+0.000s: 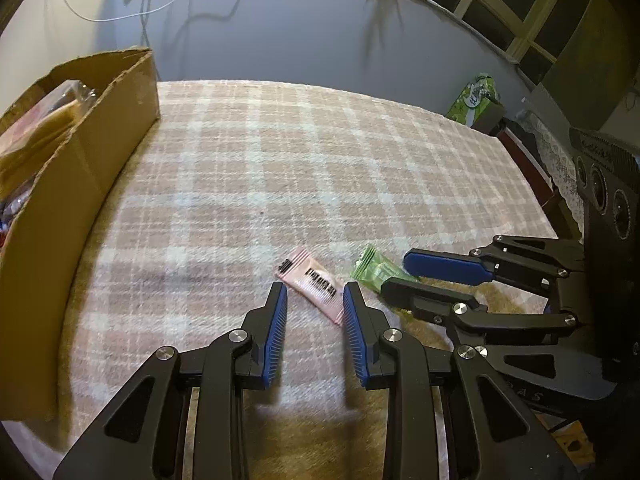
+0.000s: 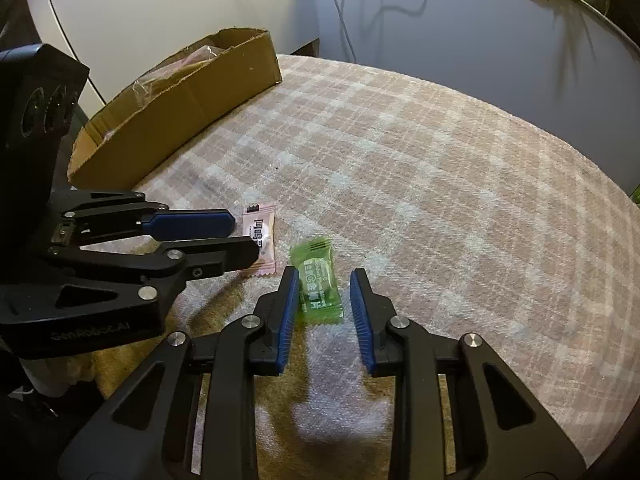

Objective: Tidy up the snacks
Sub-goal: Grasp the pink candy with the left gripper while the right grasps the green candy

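The pink packet (image 1: 313, 285) lies slanted on the cloth (image 1: 320, 168) between the left gripper's (image 1: 314, 298) wide-apart jaws, and the green candy (image 2: 318, 280) points away between the right gripper's (image 2: 325, 286) wide-apart jaws.

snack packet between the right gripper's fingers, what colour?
Translucent green packet with white print; clearest in the right wrist view.
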{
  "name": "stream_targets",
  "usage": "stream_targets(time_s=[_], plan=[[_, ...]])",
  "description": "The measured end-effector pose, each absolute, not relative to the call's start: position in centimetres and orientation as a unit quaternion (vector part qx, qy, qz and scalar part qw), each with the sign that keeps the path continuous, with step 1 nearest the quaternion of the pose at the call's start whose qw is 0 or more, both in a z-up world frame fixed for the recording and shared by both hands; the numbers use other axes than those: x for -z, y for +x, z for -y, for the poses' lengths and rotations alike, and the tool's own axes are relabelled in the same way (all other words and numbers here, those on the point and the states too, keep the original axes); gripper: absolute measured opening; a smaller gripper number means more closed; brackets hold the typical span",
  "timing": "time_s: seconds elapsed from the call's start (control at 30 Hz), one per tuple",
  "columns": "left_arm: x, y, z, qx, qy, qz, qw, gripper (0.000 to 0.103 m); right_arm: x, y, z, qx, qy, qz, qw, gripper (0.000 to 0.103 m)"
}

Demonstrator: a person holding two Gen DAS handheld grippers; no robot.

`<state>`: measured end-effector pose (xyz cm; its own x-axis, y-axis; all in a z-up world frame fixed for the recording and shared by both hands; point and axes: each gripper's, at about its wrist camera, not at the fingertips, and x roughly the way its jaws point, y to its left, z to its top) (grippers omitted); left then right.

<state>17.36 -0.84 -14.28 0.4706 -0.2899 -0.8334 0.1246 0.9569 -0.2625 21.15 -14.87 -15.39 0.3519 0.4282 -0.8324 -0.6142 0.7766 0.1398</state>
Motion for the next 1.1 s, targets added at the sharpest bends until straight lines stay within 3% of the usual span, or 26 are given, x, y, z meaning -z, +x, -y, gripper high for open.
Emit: stream_targets(time_s=[0.57, 0.73, 0.9, 1.0, 1.1], plan=[[14.2, 19.0, 2.5, 0.121, -0.035, -0.5, 0.857, 0.024, 15.3, 22.0, 14.7, -0.312, -0.138, -0.455, 0.823, 0.023], [14.3, 18.7, 4.1, 0.119, 0.004, -0.495, 0.861, 0.031, 15.4, 23.2, 16.8, -0.294, -0.106, -0.465, 0.828, 0.019], [14.6, 18.3, 5.5, 0.103, 0.049, -0.483, 0.868, 0.032, 15.3, 23.5, 17.6, -0.287, -0.1, -0.465, 0.832, 0.019], [14.5, 18.5, 5.5, 0.094, 0.055, -0.478, 0.872, 0.019, 15.2, 23.4, 17.4, -0.283, -0.104, -0.462, 0.834, 0.02], [14.6, 18.6, 5.4, 0.088, 0.048, -0.474, 0.875, 0.018, 15.1, 23.4, 17.5, -0.282, -0.097, -0.463, 0.835, 0.019]])
